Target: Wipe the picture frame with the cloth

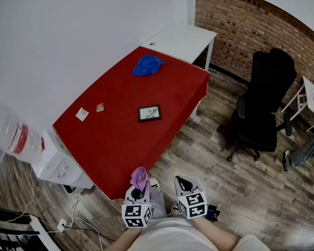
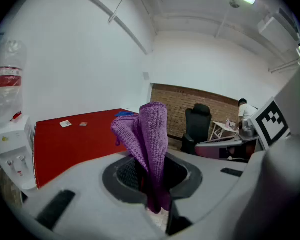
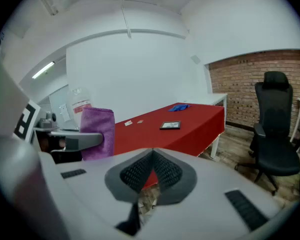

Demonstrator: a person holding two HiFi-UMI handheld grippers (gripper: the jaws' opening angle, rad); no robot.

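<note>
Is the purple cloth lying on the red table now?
No, the purple cloth is clamped between the jaws of the left gripper, with the red table farther ahead.

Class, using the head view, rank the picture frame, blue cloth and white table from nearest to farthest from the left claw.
1. Picture frame, middle of the red table.
2. Blue cloth, at that table's far end.
3. White table, beyond it, in the far corner.

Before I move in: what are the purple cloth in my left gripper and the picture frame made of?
Purple cloth: soft matte textile, likely microfibre; fine looped knit shows on its folds. Picture frame: dark thin border around a pale picture; plastic or painted wood, too small to tell.
</note>
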